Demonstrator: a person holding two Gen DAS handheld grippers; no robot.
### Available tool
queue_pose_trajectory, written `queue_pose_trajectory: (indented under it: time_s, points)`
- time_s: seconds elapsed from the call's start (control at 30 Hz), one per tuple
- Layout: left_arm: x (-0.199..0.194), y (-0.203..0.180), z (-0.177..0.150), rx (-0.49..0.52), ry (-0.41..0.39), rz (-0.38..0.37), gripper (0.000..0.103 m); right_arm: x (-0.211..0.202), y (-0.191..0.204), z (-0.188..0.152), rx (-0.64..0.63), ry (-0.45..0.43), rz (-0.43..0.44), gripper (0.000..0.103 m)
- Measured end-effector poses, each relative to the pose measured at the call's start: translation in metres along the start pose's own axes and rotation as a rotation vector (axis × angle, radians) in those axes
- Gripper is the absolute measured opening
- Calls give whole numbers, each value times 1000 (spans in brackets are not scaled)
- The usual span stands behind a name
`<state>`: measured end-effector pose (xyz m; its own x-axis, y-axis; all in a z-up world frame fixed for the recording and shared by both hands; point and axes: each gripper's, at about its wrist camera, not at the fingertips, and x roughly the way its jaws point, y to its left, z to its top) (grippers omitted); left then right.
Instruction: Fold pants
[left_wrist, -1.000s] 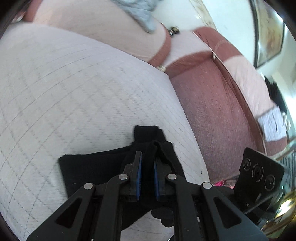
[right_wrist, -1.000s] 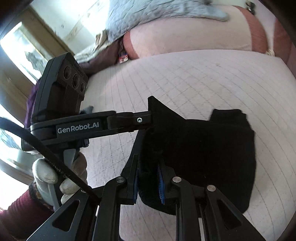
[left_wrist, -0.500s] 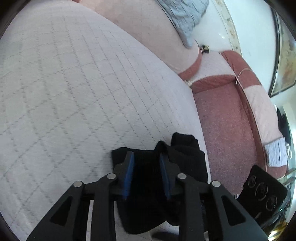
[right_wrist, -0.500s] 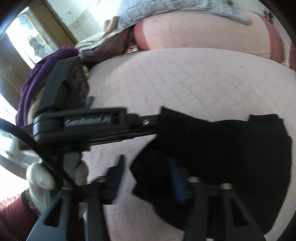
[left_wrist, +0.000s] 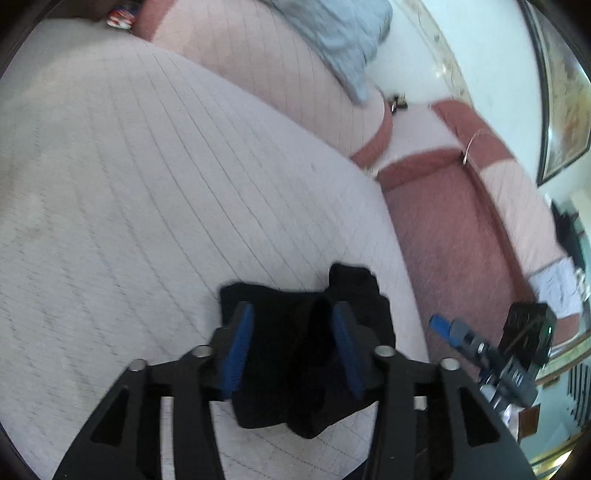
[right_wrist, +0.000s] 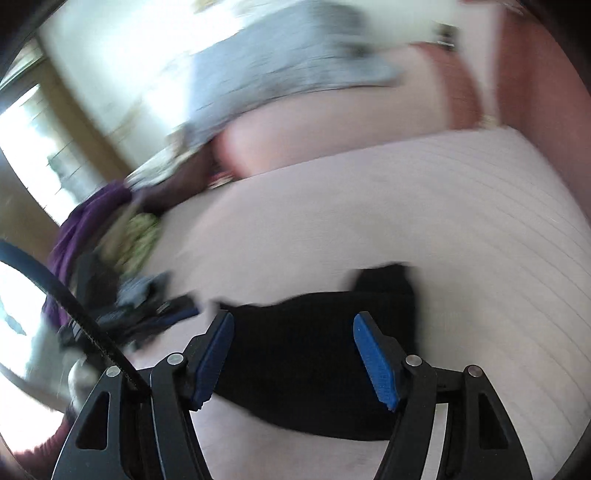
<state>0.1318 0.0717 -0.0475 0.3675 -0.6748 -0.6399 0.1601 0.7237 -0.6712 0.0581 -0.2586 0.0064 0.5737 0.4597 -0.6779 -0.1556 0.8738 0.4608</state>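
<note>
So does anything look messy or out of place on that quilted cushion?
Slightly. The folded black pants are lumpy: one thick end sticks out past the bundle's far edge. The pale quilted cushion itself shows nothing odd.

We count one folded pair of black pants (left_wrist: 306, 347), two grippers, one grey blanket (left_wrist: 343, 40) and one framed picture (left_wrist: 565, 92)

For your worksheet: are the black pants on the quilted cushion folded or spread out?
Folded. The black pants lie as one compact bundle on the quilted cushion, layers stacked, no legs stretched out; the right wrist view shows the same short block.
</note>
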Motion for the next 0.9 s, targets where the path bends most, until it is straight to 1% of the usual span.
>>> queue_pose_trajectory:
  time_s: [0.03,0.1,0.13,0.17,0.2,0.23,0.3,0.37,0.4,0.47,0.53,0.57,0.6,0.63,0.7,0.73,0.77,0.8,0.83,0.9]
  points:
    - [10,-3,-4,4,22,2,52,-4,-17,-1,43,-3,-1,73]
    - [33,-11,-8,9,72,24,54,-7,-33,-3,82,-1,-8,73]
    - [42,-16,-10,15,94,26,54,-6,-42,-5,99,2,-18,73]
    - [52,-25,-14,45,121,14,50,-4,-46,-7,108,6,-24,73]
    - [54,-32,-17,78,122,19,25,-1,-49,-7,116,10,-30,73]
    - [54,-40,-20,119,114,42,17,3,-53,-8,128,16,-34,73]
    - [44,-57,-27,188,92,29,15,8,-57,-6,140,19,-29,73]
    - [35,-64,-33,224,67,51,15,8,-58,-1,132,19,-13,73]
    - [32,-65,-38,234,60,63,15,14,-53,4,117,21,-8,73]
    - [33,-61,-49,236,76,98,15,22,-43,15,69,38,10,73]
    - [39,-55,-55,239,92,137,18,36,-28,26,12,78,23,73]
    - [42,-50,-58,224,98,150,20,49,-19,32,-33,113,18,73]
    - [43,-46,-57,203,99,144,21,59,-12,35,-71,140,5,73]
    - [43,-42,-56,176,98,134,21,76,-3,37,-126,187,-22,74]
    - [42,-36,-52,139,96,105,21,98,7,37,-204,253,-91,74]
    - [43,-35,-52,142,99,106,18,109,12,35,-251,279,-131,73]
    - [42,-36,-51,150,102,106,16,116,16,32,-294,308,-152,69]
    - [39,-38,-49,164,100,104,14,120,19,29,-318,327,-157,43]
    - [38,-40,-47,171,97,101,14,120,23,30,-333,330,-178,25]
    - [31,-43,-38,170,80,85,13,114,26,36,-336,313,-177,10]
